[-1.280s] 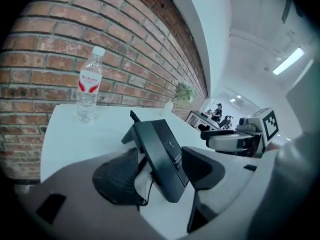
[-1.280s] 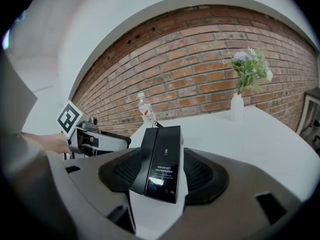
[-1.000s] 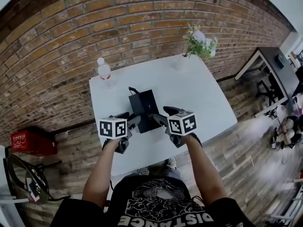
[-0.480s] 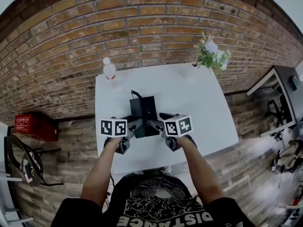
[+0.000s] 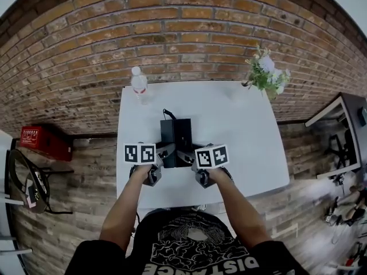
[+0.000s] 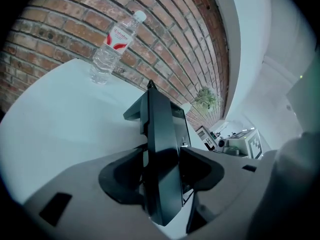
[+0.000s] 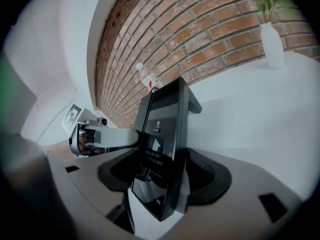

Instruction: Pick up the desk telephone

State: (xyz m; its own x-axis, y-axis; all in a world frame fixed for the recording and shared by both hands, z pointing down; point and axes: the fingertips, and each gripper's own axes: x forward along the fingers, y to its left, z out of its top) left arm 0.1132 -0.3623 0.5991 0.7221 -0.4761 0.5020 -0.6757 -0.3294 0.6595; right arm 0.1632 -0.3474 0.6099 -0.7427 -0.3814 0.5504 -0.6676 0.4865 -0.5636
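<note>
The black desk telephone (image 5: 176,135) stands on the white table (image 5: 241,130), its cord end towards the brick wall. Both grippers reach its near end from either side. My left gripper (image 5: 166,152) straddles the phone's left edge; in the left gripper view the dark slab (image 6: 162,144) stands between the jaws, which are closing, and I see no firm press from the pads (image 6: 122,176). My right gripper (image 5: 184,155) is open round the right edge, with the screen (image 7: 162,134) upright between its jaws. The left gripper (image 7: 95,136) shows beyond the phone in the right gripper view.
A water bottle (image 5: 139,85) stands at the table's far left corner and a vase of flowers (image 5: 266,76) at the far right. A brick wall runs behind. A red crate (image 5: 46,142) and a chair (image 5: 26,188) stand on the floor to the left.
Both grippers have come down and in towards the phone's near end, and the jaws now sit around its edges. The head view has shifted a little.
</note>
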